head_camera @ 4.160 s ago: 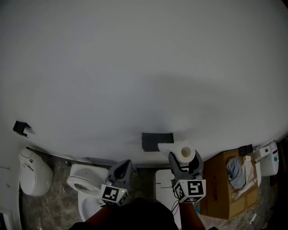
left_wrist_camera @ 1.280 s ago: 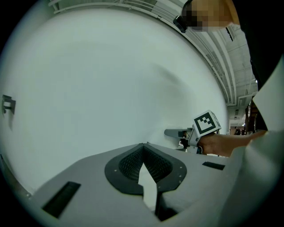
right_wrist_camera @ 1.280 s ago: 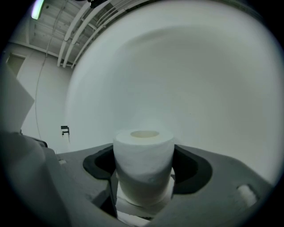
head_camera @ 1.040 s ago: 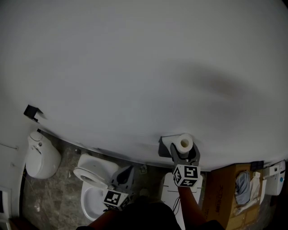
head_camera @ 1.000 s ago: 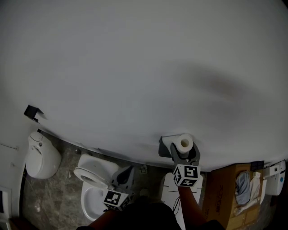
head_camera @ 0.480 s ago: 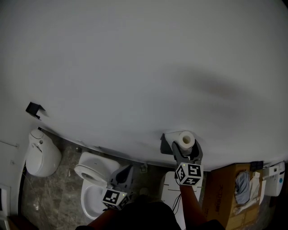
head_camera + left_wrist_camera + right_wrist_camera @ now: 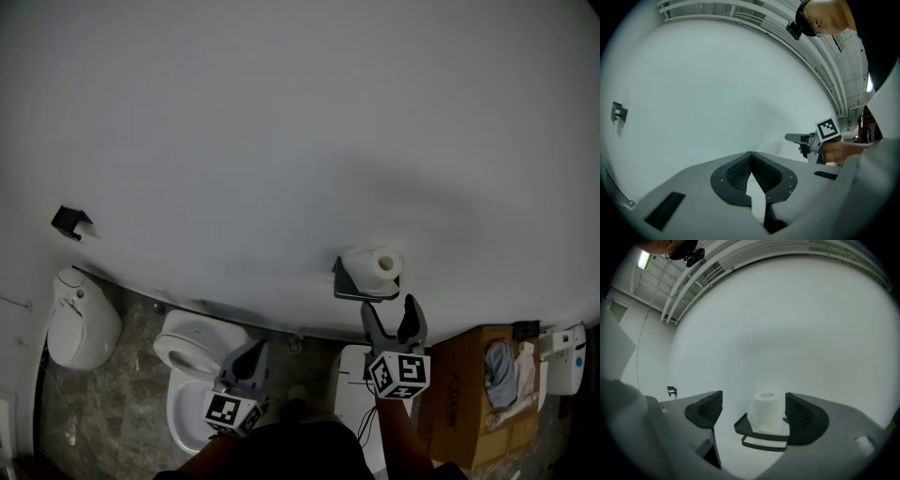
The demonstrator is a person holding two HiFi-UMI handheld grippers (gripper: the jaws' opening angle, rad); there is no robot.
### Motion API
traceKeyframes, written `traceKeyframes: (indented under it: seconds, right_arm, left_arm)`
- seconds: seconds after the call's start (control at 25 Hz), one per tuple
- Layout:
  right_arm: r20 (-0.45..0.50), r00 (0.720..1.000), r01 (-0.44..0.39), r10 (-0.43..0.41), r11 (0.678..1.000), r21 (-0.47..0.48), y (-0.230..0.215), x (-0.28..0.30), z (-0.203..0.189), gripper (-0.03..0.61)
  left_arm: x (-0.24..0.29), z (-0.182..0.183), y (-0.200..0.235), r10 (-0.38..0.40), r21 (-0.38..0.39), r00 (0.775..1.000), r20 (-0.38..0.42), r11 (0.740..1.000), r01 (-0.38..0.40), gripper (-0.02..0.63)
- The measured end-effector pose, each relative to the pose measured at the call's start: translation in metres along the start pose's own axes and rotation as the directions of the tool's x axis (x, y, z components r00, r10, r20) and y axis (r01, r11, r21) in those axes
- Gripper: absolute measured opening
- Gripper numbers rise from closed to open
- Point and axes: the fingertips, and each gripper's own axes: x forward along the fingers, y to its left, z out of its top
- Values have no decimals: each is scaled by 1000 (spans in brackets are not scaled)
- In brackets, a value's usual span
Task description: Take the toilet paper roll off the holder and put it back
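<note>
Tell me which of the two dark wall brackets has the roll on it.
The right bracket, just beyond the right gripper, carries the roll; the far-left bracket is bare.

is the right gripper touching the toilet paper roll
Apart. The head view shows the right gripper, jaws open, below the toilet paper roll, with bare wall between them.

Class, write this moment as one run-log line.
toilet paper roll: on holder | right gripper: open, off roll | left gripper: shut, empty
</note>
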Motion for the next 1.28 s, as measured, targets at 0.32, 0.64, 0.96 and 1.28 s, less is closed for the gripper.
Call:
traceKeyframes:
  seconds: [0.32, 0.64, 0.96, 1.28]
  right_arm:
    - [-17, 999, 42, -41, 999, 30, 71, -148, -17, 175]
    - [-101, 995, 20, -17, 999, 28, 158, -274, -41, -2]
    - [-89, 996, 4, -5, 1000, -12, 194, -335, -40, -2]
    - [-85, 996, -2, 1, 1000, -10, 194, -361, -47, -2]
  left_arm:
    - [-109, -6, -21, -57, 6, 998, -6, 998, 57, 12]
    - [-225, -25, -46, -84, -58, 995, -52, 995, 81, 12]
    - [-281, -14, -60, -89, -63, 995, -35, 994, 86, 12]
    - [-304, -15, -75, -70, 14, 996, -57, 997, 71, 12]
